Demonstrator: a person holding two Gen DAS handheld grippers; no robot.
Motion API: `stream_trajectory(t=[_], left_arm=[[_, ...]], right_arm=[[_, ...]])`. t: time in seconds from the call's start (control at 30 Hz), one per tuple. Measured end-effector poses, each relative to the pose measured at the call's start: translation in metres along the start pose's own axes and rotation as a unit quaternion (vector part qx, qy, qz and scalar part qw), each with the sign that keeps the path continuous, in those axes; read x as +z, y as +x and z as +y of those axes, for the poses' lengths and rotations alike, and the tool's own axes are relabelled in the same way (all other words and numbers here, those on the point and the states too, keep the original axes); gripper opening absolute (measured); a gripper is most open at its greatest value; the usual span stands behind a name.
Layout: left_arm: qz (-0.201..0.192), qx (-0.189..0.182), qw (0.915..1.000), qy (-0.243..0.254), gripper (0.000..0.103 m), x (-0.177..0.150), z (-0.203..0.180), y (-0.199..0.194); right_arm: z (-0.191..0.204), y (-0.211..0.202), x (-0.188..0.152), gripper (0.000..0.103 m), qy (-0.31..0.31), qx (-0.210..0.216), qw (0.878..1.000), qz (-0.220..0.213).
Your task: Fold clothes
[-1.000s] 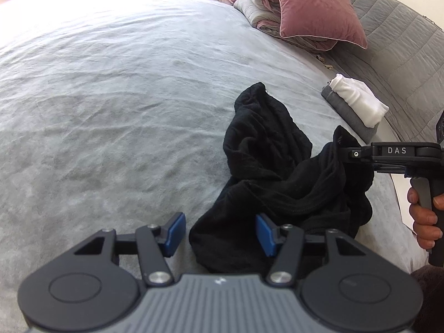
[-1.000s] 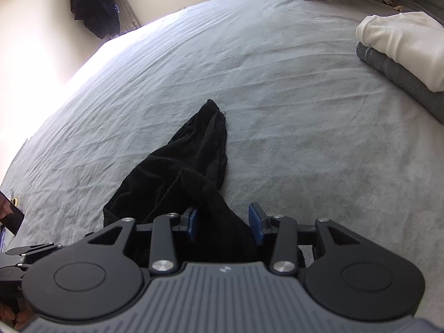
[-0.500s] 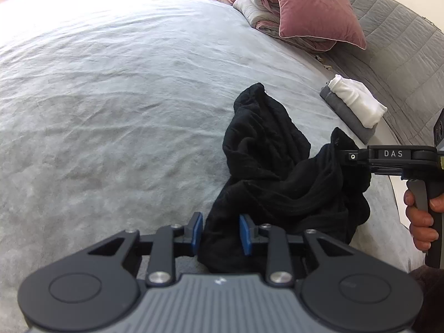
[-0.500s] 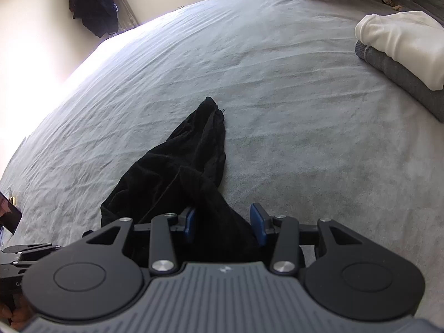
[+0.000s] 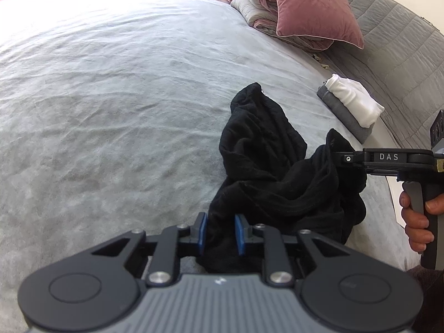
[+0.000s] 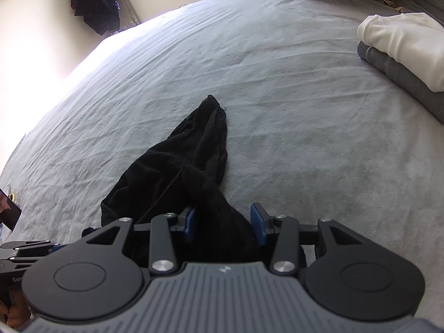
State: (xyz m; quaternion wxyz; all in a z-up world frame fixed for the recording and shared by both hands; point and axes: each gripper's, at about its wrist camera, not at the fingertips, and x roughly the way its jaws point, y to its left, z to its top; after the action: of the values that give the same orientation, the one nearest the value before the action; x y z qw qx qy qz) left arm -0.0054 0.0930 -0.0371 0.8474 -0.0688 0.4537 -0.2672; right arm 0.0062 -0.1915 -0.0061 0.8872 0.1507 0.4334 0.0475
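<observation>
Around: one folded stack (image 5: pixel 351 108) right of the black garment (image 5: pixel 277 172), white piece on grey; pink pillow (image 5: pixel 310 8) on bedding beyond
Garment: I see one, bunched on the grey bed (image 5: pixel 111 111)
Left tool (image 5: pixel 220 234): clenched on its near edge
Right tool (image 6: pixel 223 223): clenched on a bunched fold
Room: dark clothes (image 6: pixel 97 0) hang on the wall

A matt, soft knit is seen in the crumpled black cloth garment (image 5: pixel 277 172), a finely wrinkled weave in the pale grey bed cover (image 5: pixel 125 97), sheeny velvet in the pink cushion (image 5: pixel 313 8), and matt black plastic with shiny metal screws on the left gripper (image 5: pixel 220 233).
</observation>
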Motion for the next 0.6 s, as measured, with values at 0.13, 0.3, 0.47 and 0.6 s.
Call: stream_trajectory(t=[0.13,0.3,0.47,0.6], left_arm=[[-0.002,0.011,0.9998,-0.014,0.021,0.001,0.005,0.003],[-0.002,0.014,0.9998,-0.012,0.024,0.003,0.006,0.002],[0.001,0.007,0.9999,-0.015,0.049,0.008,0.015,-0.003],[0.013,-0.038,0.9987,-0.031,0.050,0.010,0.021,-0.005]], right_arm=[[-0.002,-0.001,0.000,0.046,0.001,0.000,1.000,0.000],[-0.004,-0.004,0.002,0.048,-0.005,0.001,1.000,0.004],[-0.008,-0.016,0.001,0.058,-0.031,0.027,0.999,0.014],[-0.014,-0.025,0.000,0.060,-0.038,0.041,0.998,0.009]])
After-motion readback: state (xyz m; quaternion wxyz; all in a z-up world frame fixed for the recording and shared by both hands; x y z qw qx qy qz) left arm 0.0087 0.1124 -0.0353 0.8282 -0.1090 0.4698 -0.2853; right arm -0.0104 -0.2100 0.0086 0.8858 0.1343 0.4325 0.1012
